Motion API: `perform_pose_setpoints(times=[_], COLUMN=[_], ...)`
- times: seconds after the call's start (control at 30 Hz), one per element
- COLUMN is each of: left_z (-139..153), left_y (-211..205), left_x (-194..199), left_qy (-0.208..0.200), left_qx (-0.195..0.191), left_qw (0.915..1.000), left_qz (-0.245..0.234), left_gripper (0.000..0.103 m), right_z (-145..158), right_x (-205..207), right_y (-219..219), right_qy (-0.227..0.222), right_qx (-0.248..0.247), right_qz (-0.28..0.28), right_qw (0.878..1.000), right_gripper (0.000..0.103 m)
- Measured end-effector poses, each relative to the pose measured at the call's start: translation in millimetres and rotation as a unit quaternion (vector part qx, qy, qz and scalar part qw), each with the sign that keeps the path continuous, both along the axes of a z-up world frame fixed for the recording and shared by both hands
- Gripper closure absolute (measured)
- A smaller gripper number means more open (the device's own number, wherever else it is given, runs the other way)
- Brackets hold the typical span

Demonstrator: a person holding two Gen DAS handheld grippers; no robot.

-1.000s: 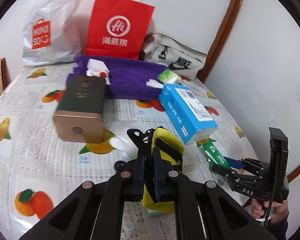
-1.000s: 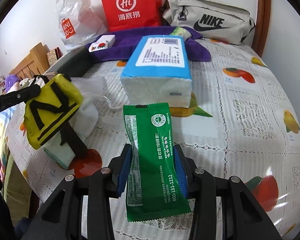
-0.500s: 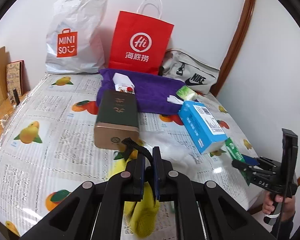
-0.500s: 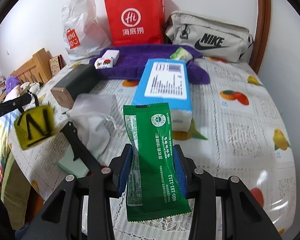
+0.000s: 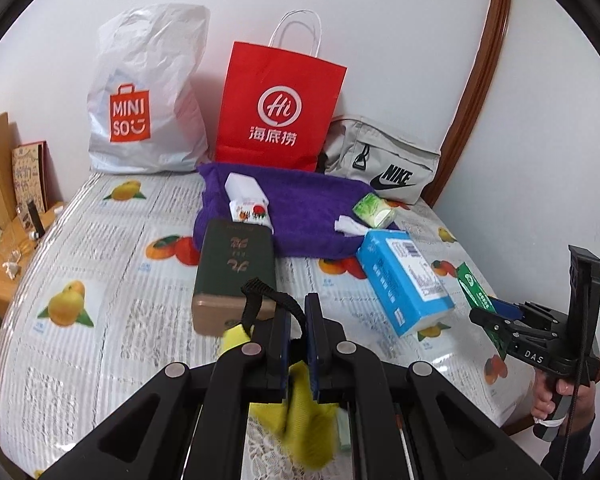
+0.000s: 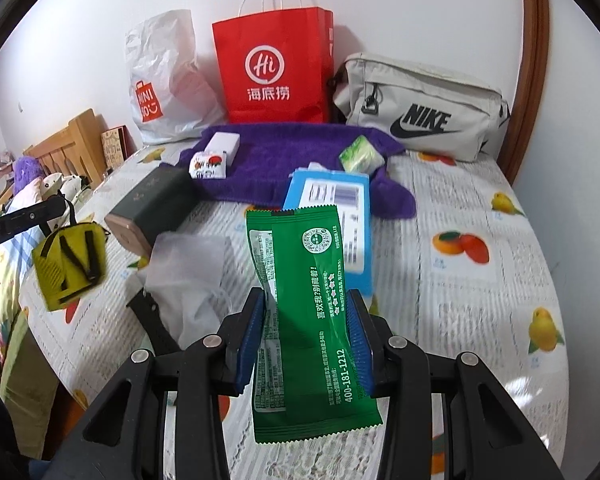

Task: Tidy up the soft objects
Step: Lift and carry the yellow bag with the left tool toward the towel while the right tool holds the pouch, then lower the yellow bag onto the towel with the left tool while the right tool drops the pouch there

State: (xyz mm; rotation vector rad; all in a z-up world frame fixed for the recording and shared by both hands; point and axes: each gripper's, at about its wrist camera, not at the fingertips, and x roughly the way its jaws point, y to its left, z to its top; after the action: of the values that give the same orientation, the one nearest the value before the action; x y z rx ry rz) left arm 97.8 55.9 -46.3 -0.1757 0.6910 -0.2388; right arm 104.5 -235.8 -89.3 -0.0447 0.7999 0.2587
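My left gripper (image 5: 297, 312) is shut on the black strap (image 5: 260, 292) of a small yellow pouch (image 5: 300, 412), which dangles below the jaws, clear of the table. From the right wrist view the same yellow pouch (image 6: 70, 266) hangs at the left under the left gripper (image 6: 54, 208). My right gripper (image 6: 306, 304) is shut on a green foil packet (image 6: 308, 300), held upright above the tablecloth. The right gripper (image 5: 496, 312) with the green packet (image 5: 474, 286) shows at the right of the left wrist view, a hand below it.
On the fruit-print tablecloth (image 5: 80, 280) lie a blue tissue pack (image 5: 404, 280), a dark green box (image 5: 234, 272), a clear plastic bag (image 6: 188, 264) and a purple towel (image 5: 300, 212) bearing small packs. A white bag (image 5: 148, 96), red paper bag (image 5: 280, 104) and grey pouch (image 5: 384, 160) line the wall.
Both grippers have risen with their loads. The yellow pouch left the table and now swings from its strap. The green packet is higher above the cloth.
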Motion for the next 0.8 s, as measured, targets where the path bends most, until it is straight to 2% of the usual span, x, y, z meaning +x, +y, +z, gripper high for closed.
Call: perform_pose_setpoints(times=[0.4, 0.8], left_z=[34.0, 41.5], left_y=[-2.4, -4.3], left_x=[35.3, 94.1], left_qy=[-0.017, -0.012], left_qx=[0.016, 0.031], left_qw=[0.9997, 0.9994], left_qz=[0.006, 0.014], left_gripper=[0.095, 0.095], right_z=[26.2, 38.4], right_x=[45.5, 106.2], right_y=[2.5, 12.0], right_qy=[-0.018, -0.025], right_qx=[0.007, 0.007], right_qz=[0.018, 0.033], right_qw=[1.0, 0.999], right_gripper=[0.063, 0.063])
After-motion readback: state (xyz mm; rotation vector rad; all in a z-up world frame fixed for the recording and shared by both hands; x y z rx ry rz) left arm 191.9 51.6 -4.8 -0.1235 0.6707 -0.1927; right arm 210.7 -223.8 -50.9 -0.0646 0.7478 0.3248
